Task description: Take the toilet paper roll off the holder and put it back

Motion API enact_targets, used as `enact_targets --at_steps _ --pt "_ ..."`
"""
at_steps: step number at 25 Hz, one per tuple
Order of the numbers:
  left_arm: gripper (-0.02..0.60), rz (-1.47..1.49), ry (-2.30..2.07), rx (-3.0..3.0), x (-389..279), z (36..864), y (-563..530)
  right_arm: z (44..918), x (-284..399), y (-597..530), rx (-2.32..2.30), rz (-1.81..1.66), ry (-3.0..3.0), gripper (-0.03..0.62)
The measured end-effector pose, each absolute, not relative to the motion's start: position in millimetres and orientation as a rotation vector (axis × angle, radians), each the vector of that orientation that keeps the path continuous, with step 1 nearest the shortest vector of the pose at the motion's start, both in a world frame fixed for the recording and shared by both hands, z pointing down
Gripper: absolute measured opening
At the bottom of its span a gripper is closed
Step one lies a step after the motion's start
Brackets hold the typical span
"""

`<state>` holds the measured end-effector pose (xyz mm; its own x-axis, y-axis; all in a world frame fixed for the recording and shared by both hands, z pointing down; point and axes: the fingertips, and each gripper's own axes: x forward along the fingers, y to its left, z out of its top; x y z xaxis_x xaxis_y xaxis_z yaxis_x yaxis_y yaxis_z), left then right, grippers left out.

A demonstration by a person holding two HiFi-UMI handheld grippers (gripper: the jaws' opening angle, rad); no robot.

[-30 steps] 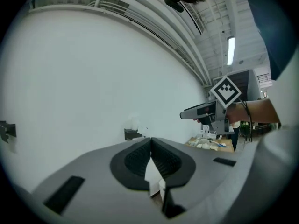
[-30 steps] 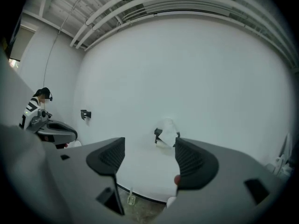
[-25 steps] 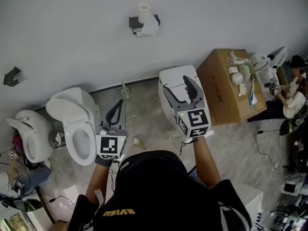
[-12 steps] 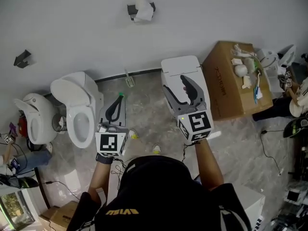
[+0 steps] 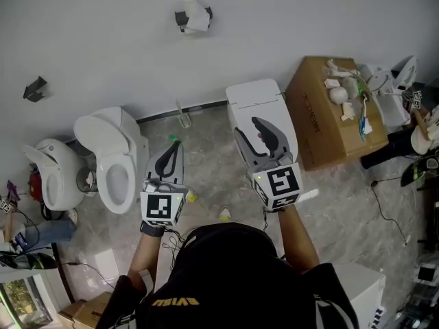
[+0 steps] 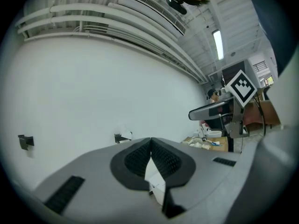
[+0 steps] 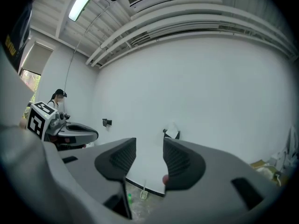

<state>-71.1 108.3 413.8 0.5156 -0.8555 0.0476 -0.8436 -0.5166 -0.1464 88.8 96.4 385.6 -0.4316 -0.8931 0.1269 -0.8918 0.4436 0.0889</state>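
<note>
The white toilet paper roll (image 5: 195, 19) hangs on a black holder high on the white wall, far ahead of both grippers. It also shows small in the left gripper view, roll (image 6: 122, 136), and in the right gripper view, roll (image 7: 172, 132). My left gripper (image 5: 171, 153) points level at the wall with its jaws shut tip to tip on nothing (image 6: 151, 141). My right gripper (image 5: 259, 130) is held level beside it. Its jaws have just been closing, but a gap remains between them with nothing in it (image 7: 149, 146).
Below the grippers, a white toilet (image 5: 113, 163) with its lid up, a second toilet (image 5: 51, 177) further left, and a white boxy toilet (image 5: 254, 98) stand along the wall. A cardboard box (image 5: 329, 115) with white items is at right. A black bracket (image 5: 34, 88) is on the wall.
The person has moved and both grippers have travelled level with them, so the floor and toilets have shifted in view. The right jaws stand narrower than before.
</note>
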Motion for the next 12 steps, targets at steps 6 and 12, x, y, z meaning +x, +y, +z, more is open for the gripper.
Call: enact_targets --at_steps 6,12 --pt "0.011 -0.135 1.445 -2.655 -64 406 116 384 97 106 1.647 -0.018 -2.507 0.099" --pt "0.011 -0.159 1.427 -2.657 -66 408 118 380 105 107 1.71 -0.035 -2.477 0.029"
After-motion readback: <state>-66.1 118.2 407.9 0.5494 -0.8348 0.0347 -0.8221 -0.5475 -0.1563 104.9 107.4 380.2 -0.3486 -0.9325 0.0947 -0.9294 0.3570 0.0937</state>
